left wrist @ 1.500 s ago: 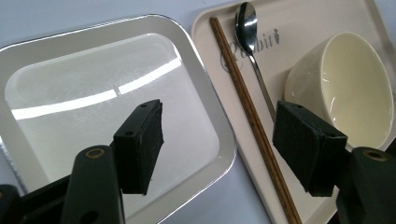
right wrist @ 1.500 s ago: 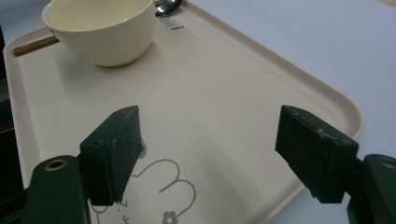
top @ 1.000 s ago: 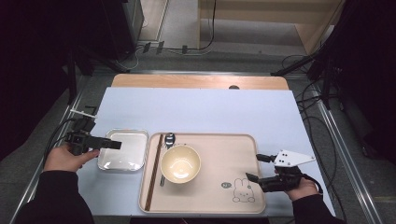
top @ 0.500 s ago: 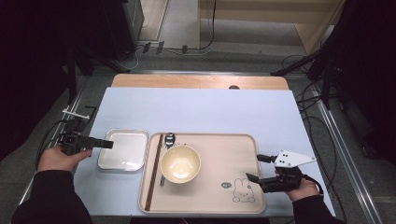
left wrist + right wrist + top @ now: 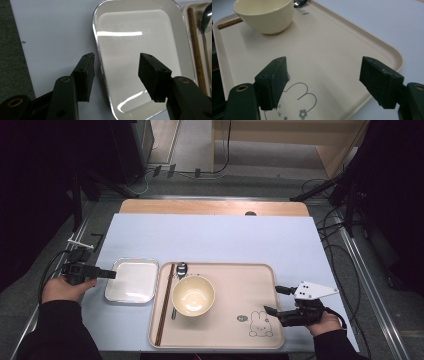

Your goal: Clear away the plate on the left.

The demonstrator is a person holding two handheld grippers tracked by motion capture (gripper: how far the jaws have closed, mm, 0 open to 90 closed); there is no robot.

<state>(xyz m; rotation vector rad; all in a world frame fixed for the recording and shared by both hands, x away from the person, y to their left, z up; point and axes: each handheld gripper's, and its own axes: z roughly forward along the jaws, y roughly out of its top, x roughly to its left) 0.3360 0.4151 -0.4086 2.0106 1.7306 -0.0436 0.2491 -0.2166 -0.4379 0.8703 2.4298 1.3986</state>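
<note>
A shallow metal dish (image 5: 131, 281) lies empty on the white table top, left of a beige tray (image 5: 235, 285). My left gripper (image 5: 113, 274) reaches in from the left, its tips at the dish's left rim. In the left gripper view the left gripper (image 5: 116, 72) has its jaws apart with that dish rim (image 5: 96, 45) between them; they have just been closing, and the pads do not press on it. My right gripper (image 5: 272, 300) stands open over the tray's right edge, and in the right gripper view the right gripper (image 5: 324, 82) has nothing between its jaws.
On the tray stand a cream bowl (image 5: 193, 295), brown chopsticks (image 5: 164, 305) along its left side and a spoon (image 5: 181, 269) behind the bowl. A rabbit drawing (image 5: 260, 324) marks the tray's near right corner. The far half of the table (image 5: 215, 235) is bare.
My left gripper has drawn back leftward from over the dish to its left rim and sunk a little, and its jaws have narrowed. The right gripper has stayed still.
</note>
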